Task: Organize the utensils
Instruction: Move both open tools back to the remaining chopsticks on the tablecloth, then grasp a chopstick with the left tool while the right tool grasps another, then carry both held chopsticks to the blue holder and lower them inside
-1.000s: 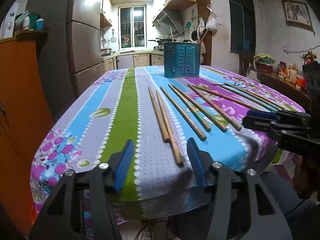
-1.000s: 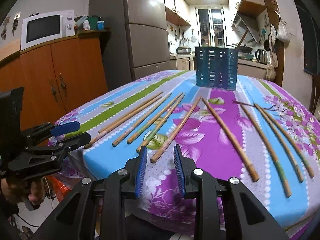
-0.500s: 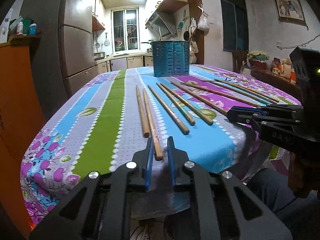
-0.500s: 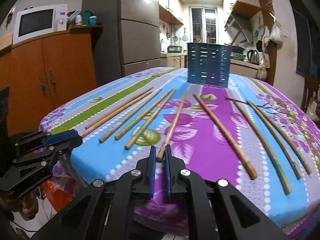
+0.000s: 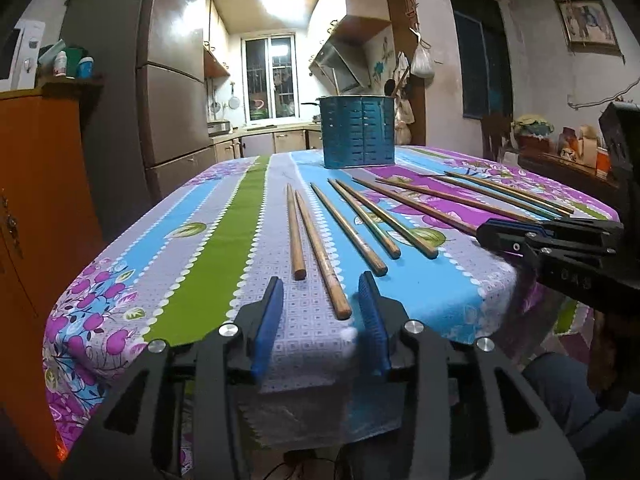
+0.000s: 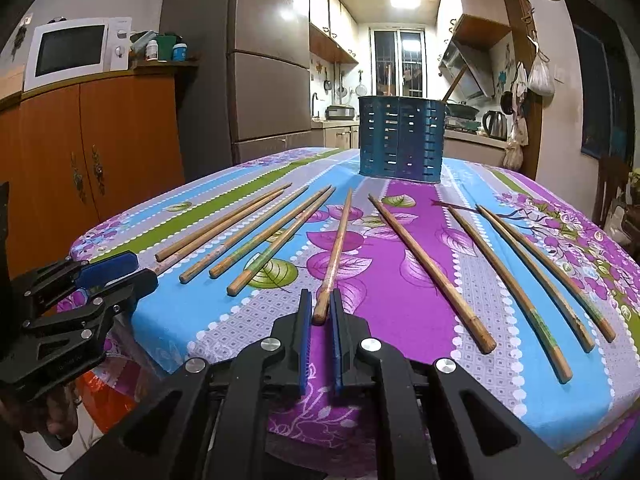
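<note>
Right wrist view: the right gripper [image 6: 320,312] has its jaws drawn almost together around the near end of the middle chopstick [image 6: 335,252], which lies on the tablecloth [image 6: 400,280] and runs away from the tool toward the blue holder [image 6: 402,138] at the far end. More chopsticks fan out on both sides of it.

From the left wrist camera, the left gripper [image 5: 320,304] has its jaws opening; the near end of the second chopstick [image 5: 320,256] lies between them, untouched by the pads, with its neighbour [image 5: 295,234] just to the left.

No chopstick appears lifted off the cloth and none shows above the holder's rim, so I judge the sorting barely begun: every stick on the cloth is left to move.

A second ago both grippers stood wider and short of the sticks; half a second ago the left had closed on its stick, and it has since let go, while the right stays closed.
</note>
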